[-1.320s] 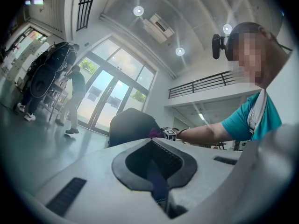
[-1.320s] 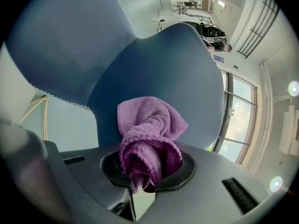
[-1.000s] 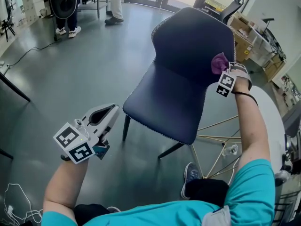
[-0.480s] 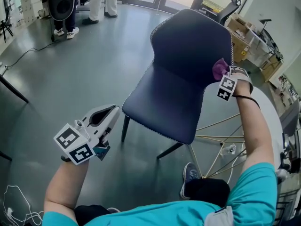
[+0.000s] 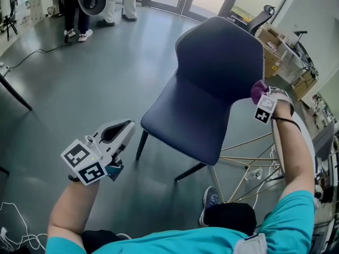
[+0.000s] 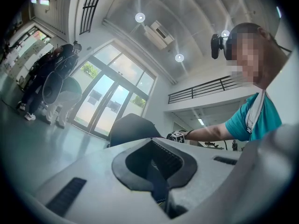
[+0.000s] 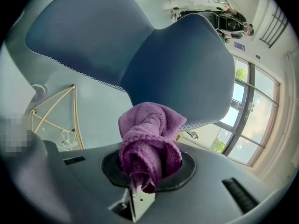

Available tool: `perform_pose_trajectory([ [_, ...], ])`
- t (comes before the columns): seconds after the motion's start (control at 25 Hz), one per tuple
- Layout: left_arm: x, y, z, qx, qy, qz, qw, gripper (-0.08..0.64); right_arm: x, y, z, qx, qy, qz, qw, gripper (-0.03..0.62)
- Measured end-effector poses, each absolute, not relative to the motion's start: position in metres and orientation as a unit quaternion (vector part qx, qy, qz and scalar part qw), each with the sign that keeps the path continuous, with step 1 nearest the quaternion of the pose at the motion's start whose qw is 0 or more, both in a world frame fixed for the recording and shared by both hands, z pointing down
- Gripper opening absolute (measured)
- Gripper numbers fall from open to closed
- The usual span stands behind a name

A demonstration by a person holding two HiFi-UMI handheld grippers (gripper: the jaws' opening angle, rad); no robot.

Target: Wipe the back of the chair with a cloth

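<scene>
A dark navy chair (image 5: pixel 212 83) with a white-stitched edge stands mid-floor, its backrest (image 5: pixel 222 52) towards the far right. My right gripper (image 5: pixel 263 98) is shut on a bunched purple cloth (image 5: pixel 258 90) by the backrest's right edge. In the right gripper view the cloth (image 7: pixel 148 143) bulges out between the jaws in front of the backrest (image 7: pixel 182 69). Whether it touches the edge I cannot tell. My left gripper (image 5: pixel 123 128) hangs shut and empty at the lower left, well clear of the chair. In the left gripper view the chair (image 6: pixel 133 129) shows beyond it.
A gold wire frame (image 5: pixel 249 157) stands just right of the chair under a pale round tabletop (image 5: pixel 310 136). People (image 5: pixel 79 9) stand far back left. An office chair (image 5: pixel 264 10) and boxes (image 5: pixel 275 41) are at back right. A black leg (image 5: pixel 15 98) and a cable (image 5: pixel 16 229) lie left.
My right gripper has carried the cloth right and slightly down, from the backrest's face to its right edge. The left gripper has stayed put. The people at the back have shifted.
</scene>
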State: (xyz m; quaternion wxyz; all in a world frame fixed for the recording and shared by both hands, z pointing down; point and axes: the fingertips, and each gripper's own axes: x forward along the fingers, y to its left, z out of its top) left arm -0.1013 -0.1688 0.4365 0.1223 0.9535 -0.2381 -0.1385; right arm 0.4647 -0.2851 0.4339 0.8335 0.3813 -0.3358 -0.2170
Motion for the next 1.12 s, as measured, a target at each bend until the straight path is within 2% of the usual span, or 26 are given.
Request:
perform_pose_trajectory([
  [0.12,-0.104,-0.171,0.443,0.951,-0.249,-0.135,0.122,0.003,0.430,-0.294,0.437,0.370,-0.394,-0.241,0.806,0.057],
  [0.4,-0.112,-0.180,0.456,0.943,-0.283,-0.123,0.123,0.003,0.259,-0.378,0.463,0.345,-0.543,-0.361,0.675,0.057],
  [0.6,-0.111,-0.186,0.475,0.939,-0.298,-0.109,0.132,0.003,0.166,-0.450,0.506,0.351,-0.576,-0.412,0.613,0.057],
  [0.84,-0.110,-0.194,0.486,0.935,-0.309,-0.099,0.140,0.003,0.122,-0.510,0.549,0.377,-0.562,-0.432,0.596,0.057],
  [1.12,-0.112,-0.201,0.499,0.931,-0.318,-0.094,0.153,0.003,0.123,-0.539,0.610,0.359,-0.521,-0.439,0.638,0.057],
])
